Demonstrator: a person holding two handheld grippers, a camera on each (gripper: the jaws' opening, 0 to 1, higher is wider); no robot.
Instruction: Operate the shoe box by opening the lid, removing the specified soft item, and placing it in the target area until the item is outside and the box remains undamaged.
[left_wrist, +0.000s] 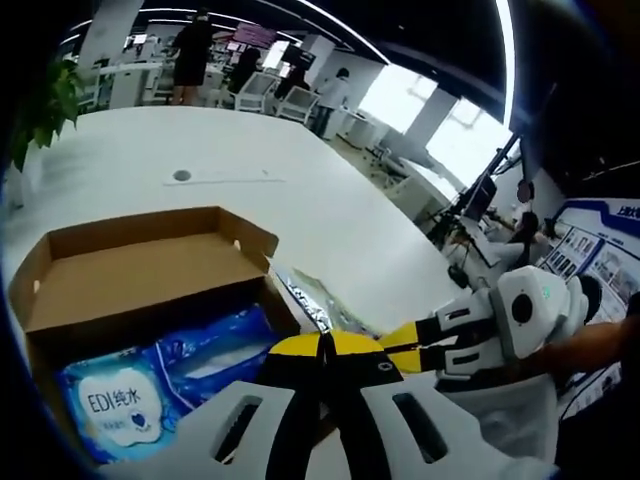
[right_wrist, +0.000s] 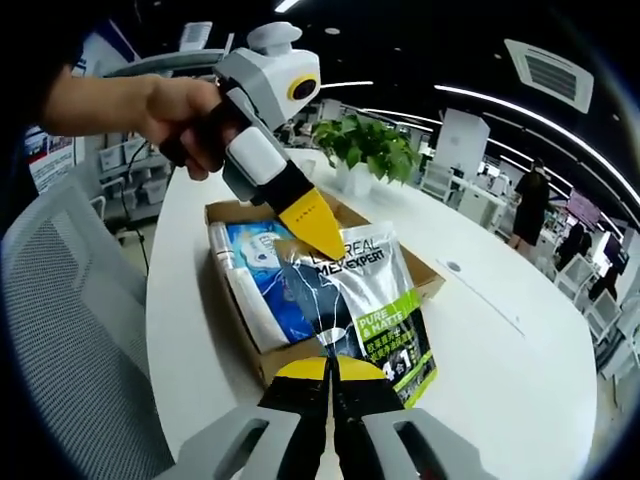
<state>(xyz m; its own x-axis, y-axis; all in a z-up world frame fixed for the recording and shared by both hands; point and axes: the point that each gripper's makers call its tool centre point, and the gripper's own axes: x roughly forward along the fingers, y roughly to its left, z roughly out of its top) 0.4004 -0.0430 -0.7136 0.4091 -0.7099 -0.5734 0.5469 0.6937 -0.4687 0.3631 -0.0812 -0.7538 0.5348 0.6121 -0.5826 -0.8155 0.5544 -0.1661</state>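
A brown cardboard shoe box (right_wrist: 262, 352) is seen standing open on a wide white table (left_wrist: 230, 185), its lid flap (left_wrist: 140, 265) folded back and lying flat. Inside the box a blue-and-white wipes pack (left_wrist: 150, 385) is lodged against one wall. A grey-and-green sachet (right_wrist: 365, 300) printed with "MEN EXPERT" and "PURE & MATTE" is seen draped over the box rim, its upper part above the box interior and its lower edge hanging out over the table. In the right gripper view the right gripper (right_wrist: 328, 372) is recorded with its yellow-tipped jaws pressed together on the sachet's lower edge. The left gripper (right_wrist: 318, 232), held in a hand (right_wrist: 175, 120), enters that view from the upper left; its yellow tips are closed to a point and rest at the sachet's top edge, though whether they pinch it cannot be told. In the left gripper view the left gripper (left_wrist: 322, 352) shows its jaws together, with a crumpled silver edge of the sachet (left_wrist: 305, 300) just beyond them and the right gripper (left_wrist: 425, 345) coming in from the right. A round grommet (left_wrist: 181, 175) is set in the table surface. A potted green plant (right_wrist: 365, 150) stands at the table's far end, a grey mesh chair (right_wrist: 70, 330) sits beside the table, and an open office with desks, ceiling light strips and standing people (left_wrist: 190, 55) is noted beyond.
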